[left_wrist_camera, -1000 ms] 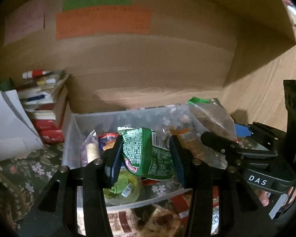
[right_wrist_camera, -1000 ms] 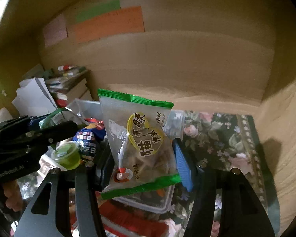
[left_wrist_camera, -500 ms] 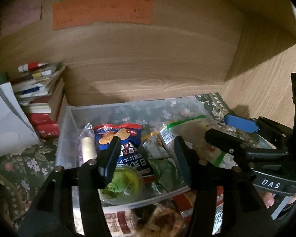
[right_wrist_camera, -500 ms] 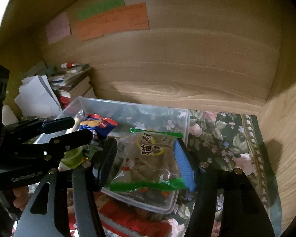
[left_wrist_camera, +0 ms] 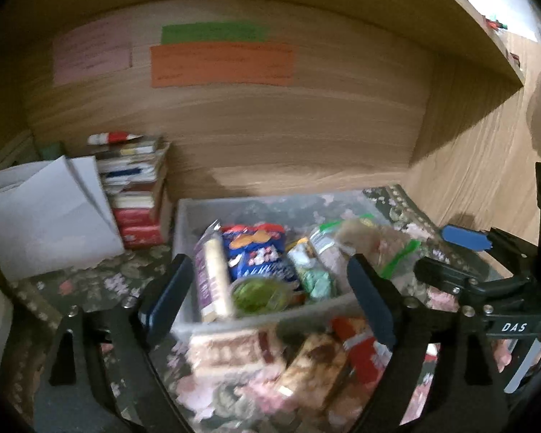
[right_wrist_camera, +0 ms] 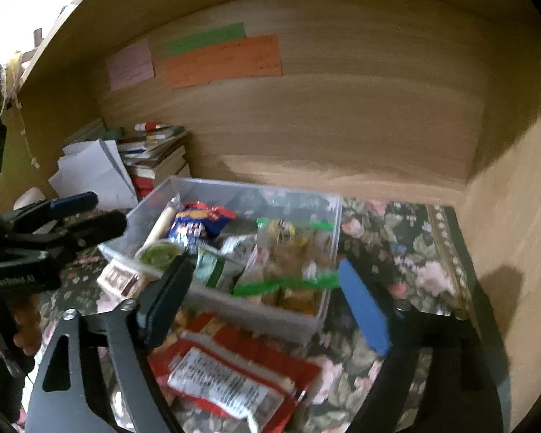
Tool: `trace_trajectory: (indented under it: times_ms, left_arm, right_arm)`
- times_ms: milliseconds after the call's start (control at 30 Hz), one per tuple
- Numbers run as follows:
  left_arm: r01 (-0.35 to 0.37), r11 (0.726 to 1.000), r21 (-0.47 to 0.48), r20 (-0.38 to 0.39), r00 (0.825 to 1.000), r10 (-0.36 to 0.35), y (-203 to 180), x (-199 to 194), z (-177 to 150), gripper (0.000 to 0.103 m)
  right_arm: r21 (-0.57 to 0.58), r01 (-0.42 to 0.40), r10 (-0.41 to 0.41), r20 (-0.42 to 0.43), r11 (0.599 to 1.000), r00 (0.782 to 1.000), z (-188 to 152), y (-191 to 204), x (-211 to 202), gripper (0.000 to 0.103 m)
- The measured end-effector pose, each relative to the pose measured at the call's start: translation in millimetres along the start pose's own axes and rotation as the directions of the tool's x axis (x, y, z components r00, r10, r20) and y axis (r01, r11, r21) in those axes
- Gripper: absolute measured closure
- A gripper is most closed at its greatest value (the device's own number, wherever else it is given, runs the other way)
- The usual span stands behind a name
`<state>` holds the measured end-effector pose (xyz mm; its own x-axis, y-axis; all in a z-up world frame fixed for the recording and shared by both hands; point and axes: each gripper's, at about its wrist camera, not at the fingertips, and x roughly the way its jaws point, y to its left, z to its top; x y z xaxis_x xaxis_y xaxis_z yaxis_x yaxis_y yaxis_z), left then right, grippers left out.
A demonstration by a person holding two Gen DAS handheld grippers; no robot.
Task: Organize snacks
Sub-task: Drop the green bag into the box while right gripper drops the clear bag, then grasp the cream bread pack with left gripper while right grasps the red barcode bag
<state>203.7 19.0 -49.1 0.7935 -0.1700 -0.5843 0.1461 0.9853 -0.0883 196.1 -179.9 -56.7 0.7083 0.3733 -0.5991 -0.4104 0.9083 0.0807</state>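
Both grippers hang with jaws spread wide and nothing between them. The clear plastic bin (right_wrist_camera: 328,216) already holds a blue chip bag (right_wrist_camera: 198,222), a green jelly cup (right_wrist_camera: 158,254), a pale stick snack (right_wrist_camera: 160,225), a small green packet (right_wrist_camera: 212,269) and the green-edged clear bag (right_wrist_camera: 292,252) at its right end.

What I judge is left to sort lies loose on the floral cloth (right_wrist_camera: 414,252) in front of the bin's near wall. From the right gripper (right_wrist_camera: 267,296) the red packet with a white label (right_wrist_camera: 231,379) sits at about 7 o'clock, just below the fingertips and nearly under the left finger (right_wrist_camera: 166,299). Its long axis runs from 10 to 4 o'clock, slantwise to the jaw gap. The right gripper looks nearer to it, so a grasp probably calls for a dip down and back and a twist of the wrist.

From the left gripper (left_wrist_camera: 267,306) a brown-and-white wrapped bar (left_wrist_camera: 234,357) lies at 7 o'clock, touching the bin wall (left_wrist_camera: 270,317), and a brownish pack (left_wrist_camera: 313,368) sits at 5 o'clock beside a red pack (left_wrist_camera: 360,350). All are between the fingers' span but lower.

The right wrist view shows the red packet's label and whole outline, and the left gripper (right_wrist_camera: 86,216) hovering at 9 o'clock over the bin's left corner. The left wrist view shows only a red corner of what may be that packet; it alone shows the brownish pack, and the right gripper (left_wrist_camera: 451,252) at 3 o'clock. Motion blur hides all print.
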Motion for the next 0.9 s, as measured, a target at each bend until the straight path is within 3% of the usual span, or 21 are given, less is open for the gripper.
trace_trajectory:
  times_ms: [333,500,900]
  left_arm:
    - [-0.037,0.999,-0.035,-0.109,0.994,0.033,24,14,-47,0.012]
    - [-0.028,0.998,-0.048,-0.151,0.988,0.021,27,28,-64,0.012]
    - [-0.014,0.997,-0.072,-0.186,0.982,0.001,31,58,-76,0.014]
  right_arm:
    - [0.071,-0.039,0.048,-0.136,0.997,0.99,-41,12,27,0.006]
    - [0.022,-0.01,0.015,-0.217,1.0,0.976,-52,22,48,0.006]
    - [0.031,0.071,-0.06,-0.262,0.997,0.963,-70,-8,43,0.001]
